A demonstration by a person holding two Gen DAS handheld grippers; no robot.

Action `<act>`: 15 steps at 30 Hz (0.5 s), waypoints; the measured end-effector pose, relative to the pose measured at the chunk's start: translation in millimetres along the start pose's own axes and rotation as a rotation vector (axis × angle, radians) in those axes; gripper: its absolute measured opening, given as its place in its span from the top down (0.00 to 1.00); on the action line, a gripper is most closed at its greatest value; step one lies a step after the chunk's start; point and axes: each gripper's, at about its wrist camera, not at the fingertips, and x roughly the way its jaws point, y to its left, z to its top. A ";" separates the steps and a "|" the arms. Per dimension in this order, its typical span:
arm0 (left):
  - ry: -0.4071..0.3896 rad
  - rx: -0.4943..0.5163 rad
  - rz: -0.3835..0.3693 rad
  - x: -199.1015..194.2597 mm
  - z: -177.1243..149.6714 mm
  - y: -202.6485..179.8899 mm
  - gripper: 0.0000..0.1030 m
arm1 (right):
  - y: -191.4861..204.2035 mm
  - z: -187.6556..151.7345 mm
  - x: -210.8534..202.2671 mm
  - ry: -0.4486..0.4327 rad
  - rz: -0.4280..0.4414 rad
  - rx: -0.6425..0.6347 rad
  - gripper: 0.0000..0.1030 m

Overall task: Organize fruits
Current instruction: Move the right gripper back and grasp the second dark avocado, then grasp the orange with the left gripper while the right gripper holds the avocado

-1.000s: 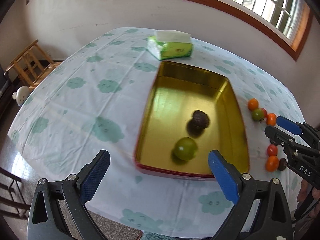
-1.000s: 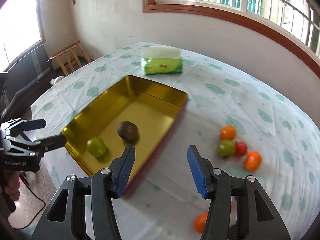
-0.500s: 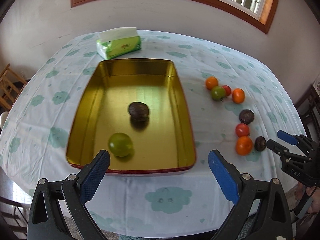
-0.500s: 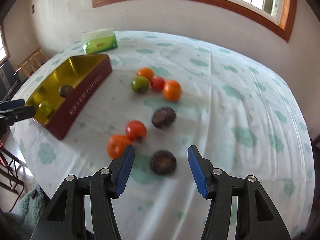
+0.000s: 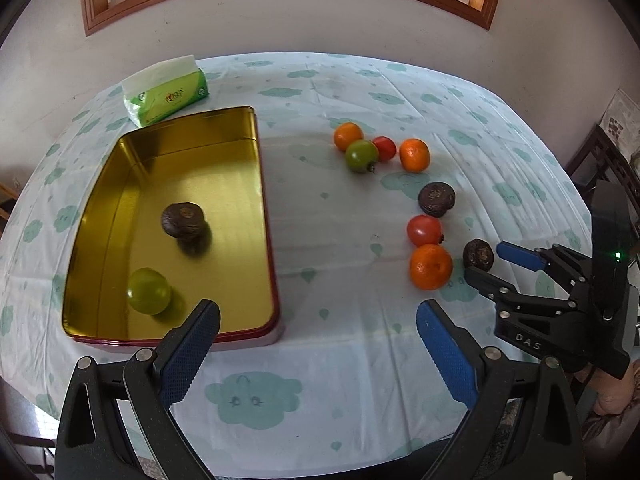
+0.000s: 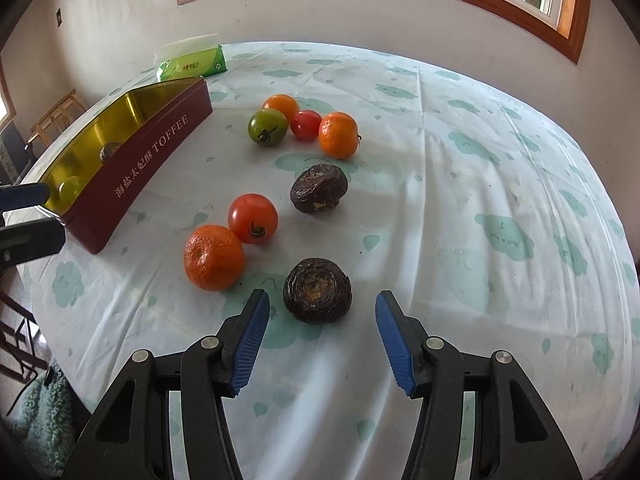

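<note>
Two ribbed-pad tongs [image 6: 319,338] gape before wrinkled, round dark fruit [image 6: 317,296].

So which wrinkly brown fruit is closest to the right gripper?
The brown fruit right in front of the open right gripper, beside the big orange. The other brown one on the cloth lies farther off; a third sits in the tin.

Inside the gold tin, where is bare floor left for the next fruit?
The tin's far half, toward the tissue pack, is bare. The near half is crowded: a dark wrinkled fruit mid-floor and a green fruit near the front wall.
</note>
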 end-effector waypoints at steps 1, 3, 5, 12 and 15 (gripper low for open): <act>0.003 0.004 -0.002 1.4 -0.2 -2.5 0.05 | 1.0 0.0 1.4 -0.005 0.002 -0.007 0.46; 0.011 0.017 -0.001 5.0 -0.5 -8.1 0.05 | 2.6 0.2 5.1 -0.005 -0.005 -0.021 0.49; 0.015 0.026 -0.003 7.2 -0.7 -11.8 0.05 | 4.3 -0.2 8.2 -0.008 -0.013 -0.032 0.54; 0.016 0.052 0.013 15.4 2.6 -24.9 0.05 | 1.6 -0.9 8.9 -0.027 0.009 -0.027 0.64; 0.013 0.061 0.012 16.4 5.6 -29.0 0.05 | -4.5 0.0 7.9 -0.038 0.007 -0.016 0.64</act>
